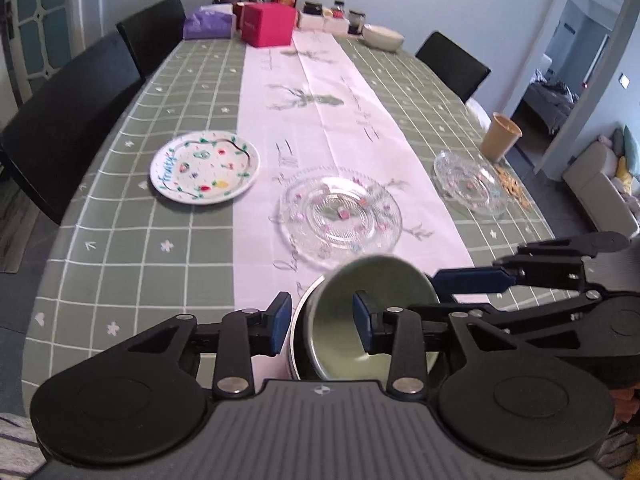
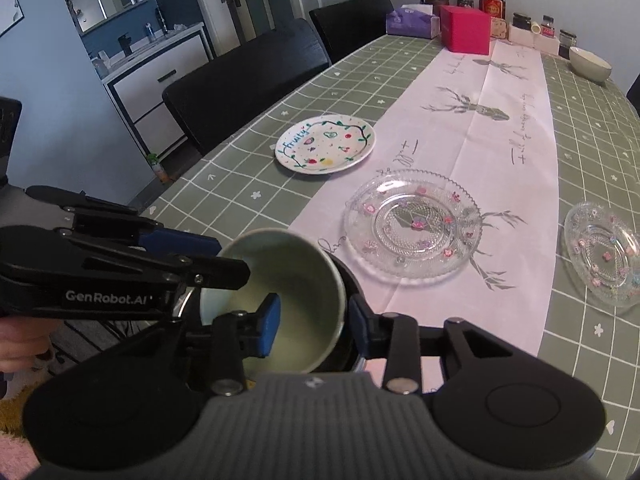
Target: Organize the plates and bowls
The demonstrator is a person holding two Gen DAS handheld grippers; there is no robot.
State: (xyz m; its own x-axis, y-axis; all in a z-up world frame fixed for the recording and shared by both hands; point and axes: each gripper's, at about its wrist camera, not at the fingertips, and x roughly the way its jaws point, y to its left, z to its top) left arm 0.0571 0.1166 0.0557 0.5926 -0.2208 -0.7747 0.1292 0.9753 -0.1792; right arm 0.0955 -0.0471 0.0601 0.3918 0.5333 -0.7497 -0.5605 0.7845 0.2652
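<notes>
- my left claw (image 1: 322, 326) straddles the near-left rim of the green bowl (image 1: 360, 320), one pad outside, one inside; the pads stand apart and i see a gap to the wall, so it is not clamped.
- my right claw (image 2: 314, 326) straddles the opposite rim the same way, pads apart, no squeeze visible.
- the green bowl sits tilted inside a darker bowl (image 2: 354, 344) at the near end of the surface (image 1: 120, 264), on the pale runner (image 1: 280, 92); i cannot tell whether it has fully seated.
- i judge the step in hand as letting go of the nested bowl. to do it well i would keep both claws wide, lift straight up off the rim, and avoid dragging a pad against the wall, which could tip the stack.
- left to sort: the painted plate (image 1: 205, 167), the large glass plate (image 1: 340, 216) just beyond the bowls, the small glass plate (image 1: 470, 188) near the right edge, and a pale bowl (image 1: 382, 37) at the far end.
- the glass plates look slippery and thin-rimmed; i would take them by the edge, slowly.
</notes>
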